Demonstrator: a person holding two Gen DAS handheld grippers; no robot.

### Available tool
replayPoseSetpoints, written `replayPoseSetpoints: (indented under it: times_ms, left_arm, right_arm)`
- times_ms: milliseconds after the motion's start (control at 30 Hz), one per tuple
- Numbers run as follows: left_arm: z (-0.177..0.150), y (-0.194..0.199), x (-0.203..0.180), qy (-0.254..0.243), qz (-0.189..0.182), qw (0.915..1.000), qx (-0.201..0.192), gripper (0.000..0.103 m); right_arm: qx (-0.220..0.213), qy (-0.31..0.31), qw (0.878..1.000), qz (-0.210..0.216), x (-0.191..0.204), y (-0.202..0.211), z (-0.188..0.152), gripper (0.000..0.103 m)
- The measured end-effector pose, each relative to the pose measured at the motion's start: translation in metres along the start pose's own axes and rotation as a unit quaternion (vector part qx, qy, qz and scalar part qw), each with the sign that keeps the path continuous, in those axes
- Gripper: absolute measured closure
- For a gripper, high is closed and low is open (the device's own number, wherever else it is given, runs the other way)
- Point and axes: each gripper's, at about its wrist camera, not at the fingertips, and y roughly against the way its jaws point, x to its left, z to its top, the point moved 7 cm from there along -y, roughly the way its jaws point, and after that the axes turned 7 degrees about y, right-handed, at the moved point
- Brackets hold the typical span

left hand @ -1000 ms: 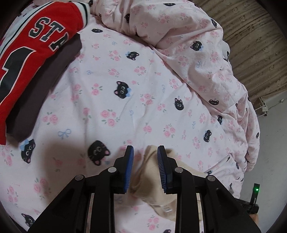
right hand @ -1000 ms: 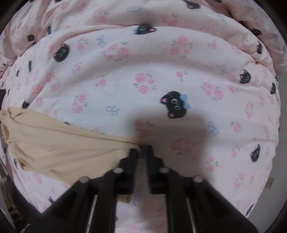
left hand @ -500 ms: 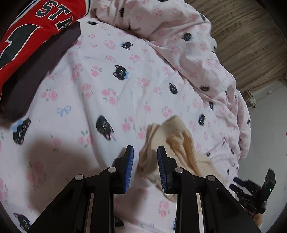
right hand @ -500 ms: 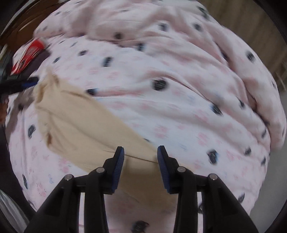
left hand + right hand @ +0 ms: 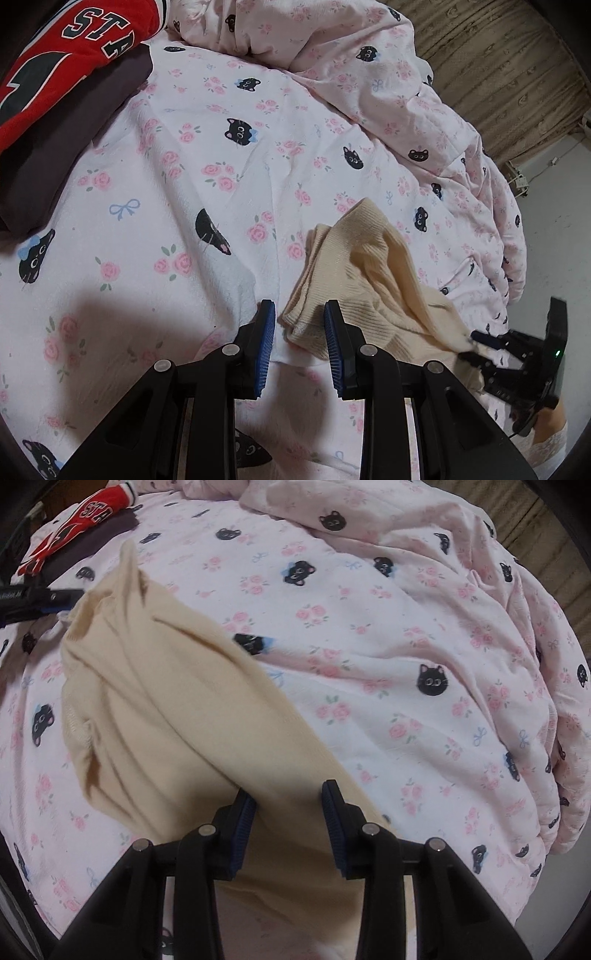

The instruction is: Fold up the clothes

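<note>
A beige ribbed garment [image 5: 373,266] lies crumpled on the pink cat-print bed sheet [image 5: 184,147]. My left gripper [image 5: 300,317] hovers at its near corner. The jaws stand apart, and the corner lies loose between the fingertips with a gap on the left side. In the right wrist view the same garment [image 5: 166,701] stretches from the upper left down under my right gripper [image 5: 290,797]. That gripper is open, with the cloth lying flat below and between its pads, not pinched. The right gripper [image 5: 471,347] also shows at the garment's far end in the left wrist view.
A red lettered jersey [image 5: 55,66] rests on a dark folded garment [image 5: 74,140] at the upper left. A bunched pink quilt [image 5: 369,55] runs along the back and right. The bed's edge [image 5: 517,288] drops off at the right. A lace-cuffed hand [image 5: 554,428] holds the right gripper.
My right gripper, shut on the beige garment's edge a second ago, has opened, rolled and swung sideways over it. The garment now lies slack ahead of the left gripper's jaws.
</note>
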Motion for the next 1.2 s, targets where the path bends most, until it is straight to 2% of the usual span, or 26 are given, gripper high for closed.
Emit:
replayPoseSetpoints:
  times_ms: [200,300,367,567,667,800,867,933,967,1067,1200]
  left_arm:
    - [-0.003,-0.001,0.004,-0.007,0.005,1.0,-0.006,0.079]
    - [-0.002,0.0,0.004,-0.015,0.007,0.9998,-0.009,0.079]
    - [0.0,0.001,0.004,-0.032,0.015,0.9993,-0.015,0.078]
    - [0.0,-0.001,0.004,-0.053,0.015,0.9982,-0.024,0.075]
    - [0.001,0.0,0.003,-0.051,0.016,0.9983,-0.023,0.075]
    - [0.003,0.002,0.002,-0.048,0.014,0.9985,-0.021,0.075]
    - [0.004,0.003,0.002,-0.046,0.013,0.9987,-0.02,0.075]
    - [0.004,0.004,0.002,-0.047,0.012,0.9986,-0.019,0.075]
    - [0.004,0.004,0.002,-0.048,0.012,0.9986,-0.019,0.075]
    - [0.005,0.005,0.003,-0.05,0.013,0.9985,-0.017,0.075]
    - [0.006,0.003,0.005,-0.07,0.033,0.9968,-0.02,0.075]
  right_arm:
    - [-0.006,-0.029,0.999,-0.029,-0.034,0.005,0.015,0.066]
    - [-0.023,-0.048,0.997,-0.051,-0.048,0.013,0.025,0.066]
    - [-0.046,-0.045,0.997,-0.043,-0.044,0.025,0.035,0.066]
    - [-0.096,0.026,0.995,0.008,0.006,0.04,0.073,0.066]
    - [-0.102,0.065,0.992,0.034,0.045,0.04,0.087,0.066]
    - [-0.091,0.097,0.99,0.056,0.072,0.027,0.104,0.066]
    - [-0.083,0.106,0.988,0.073,0.082,0.018,0.112,0.077]
    - [-0.073,0.108,0.988,0.084,0.085,0.012,0.116,0.098]
    - [-0.068,0.108,0.988,0.089,0.086,0.009,0.118,0.101]
    - [-0.063,0.102,0.987,0.104,0.083,0.008,0.121,0.101]
    - [-0.079,0.07,0.989,0.106,0.067,0.013,0.133,0.101]
